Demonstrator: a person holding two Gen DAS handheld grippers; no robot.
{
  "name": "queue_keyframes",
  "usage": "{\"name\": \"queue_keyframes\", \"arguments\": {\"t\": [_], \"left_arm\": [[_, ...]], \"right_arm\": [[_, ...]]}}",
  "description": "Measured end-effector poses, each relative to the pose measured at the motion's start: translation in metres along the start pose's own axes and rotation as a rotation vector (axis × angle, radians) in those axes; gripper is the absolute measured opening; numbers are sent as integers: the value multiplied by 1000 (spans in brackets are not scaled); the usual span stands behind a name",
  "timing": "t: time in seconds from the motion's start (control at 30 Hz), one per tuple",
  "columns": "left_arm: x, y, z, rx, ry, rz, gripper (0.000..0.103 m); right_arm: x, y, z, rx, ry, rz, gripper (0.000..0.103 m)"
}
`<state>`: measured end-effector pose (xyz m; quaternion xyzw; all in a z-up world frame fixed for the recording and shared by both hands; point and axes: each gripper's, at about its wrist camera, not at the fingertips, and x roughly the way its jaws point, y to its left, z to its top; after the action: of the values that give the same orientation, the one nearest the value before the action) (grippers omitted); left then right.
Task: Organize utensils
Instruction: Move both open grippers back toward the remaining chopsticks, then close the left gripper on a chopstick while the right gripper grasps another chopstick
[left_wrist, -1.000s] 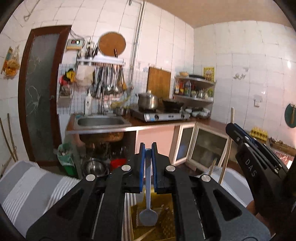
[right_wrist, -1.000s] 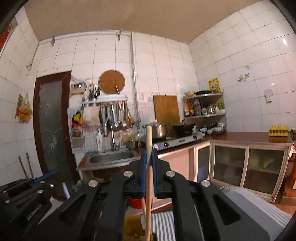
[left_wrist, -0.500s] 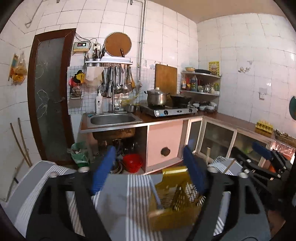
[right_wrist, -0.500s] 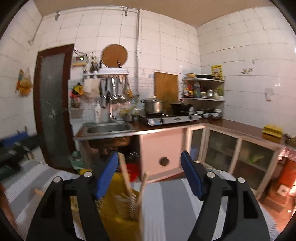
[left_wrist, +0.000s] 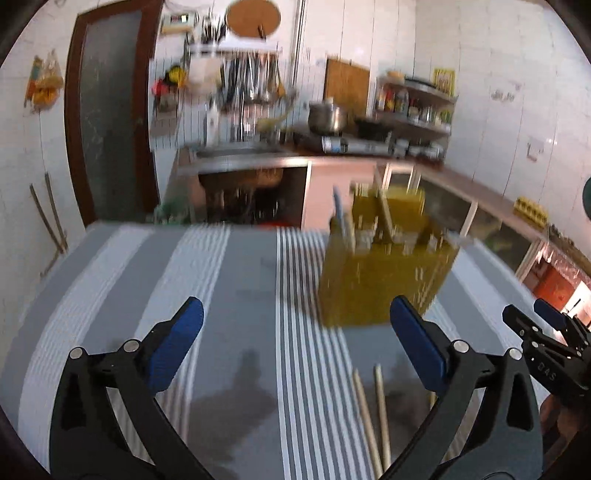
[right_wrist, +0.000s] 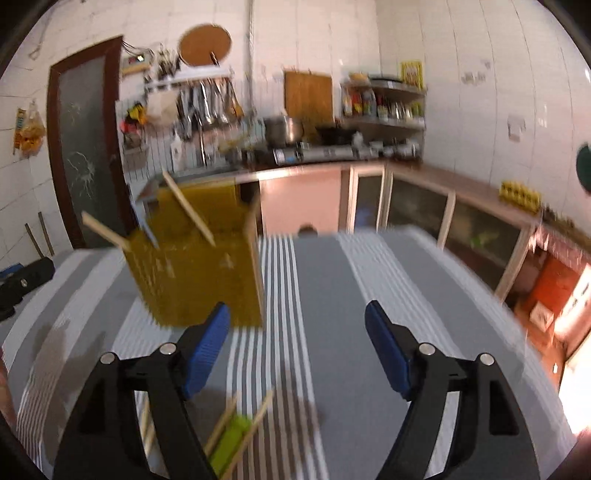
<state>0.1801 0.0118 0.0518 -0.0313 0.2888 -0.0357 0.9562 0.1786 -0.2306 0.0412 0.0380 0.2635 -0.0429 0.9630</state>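
Here, the left gripper hangs over a striped grey and white cloth on the counter. Its blue fingers are spreading wider right now, and nothing sits between them, only bare cloth. In the left wrist view a yellow utensil basket stands at about one o'clock, past the right fingertip and apart from it. A blue-grey handle and some wooden sticks poke up out of its top, blurred. Two wooden chopsticks lie flat on the cloth at about five o'clock, just inside the right finger. The cloth's far edge runs across at twelve o'clock, and its left edge curves down at nine o'clock. Most of the cloth from nine to twelve o'clock is open room.

The right gripper hangs over the same cloth, and its fingers are also opening, with nothing between them. In the right wrist view the basket stands at about ten o'clock, just beyond the left fingertip. Wooden sticks lean out of it toward the left. A green thing with wooden sticks lies on the cloth at about seven o'clock, too blurred to name. From twelve to three o'clock the cloth is open out to its rounded right edge. The left gripper shows at nine o'clock, well apart.
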Motion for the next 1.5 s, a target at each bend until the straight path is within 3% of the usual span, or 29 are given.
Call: {"name": "queue_keyframes", "arguments": {"t": [0.13, 0.27, 0.53, 0.8, 1.1, 1.37, 1.5], "left_arm": [[30, -6, -33, 12, 86, 19, 98], [53, -11, -56, 14, 146, 11, 98], [78, -17, -72, 16, 236, 19, 98], [90, -23, -79, 44, 290, 17, 98], [92, -28, -82, 40, 317, 11, 96], [80, -47, -89, 77, 333, -14, 80], [73, -53, -92, 98, 332, -53, 54]], "right_arm": [[20, -5, -39, 0, 81, -20, 74], [37, -13, -53, 31, 133, -36, 74], [60, -9, -68, 42, 267, -19, 74], [62, 9, -75, -5, 306, -18, 73], [56, 23, -80, -34, 325, -29, 53], [47, 39, -85, -45, 336, 4, 17], [44, 38, -87, -43, 335, 29, 15]]}}
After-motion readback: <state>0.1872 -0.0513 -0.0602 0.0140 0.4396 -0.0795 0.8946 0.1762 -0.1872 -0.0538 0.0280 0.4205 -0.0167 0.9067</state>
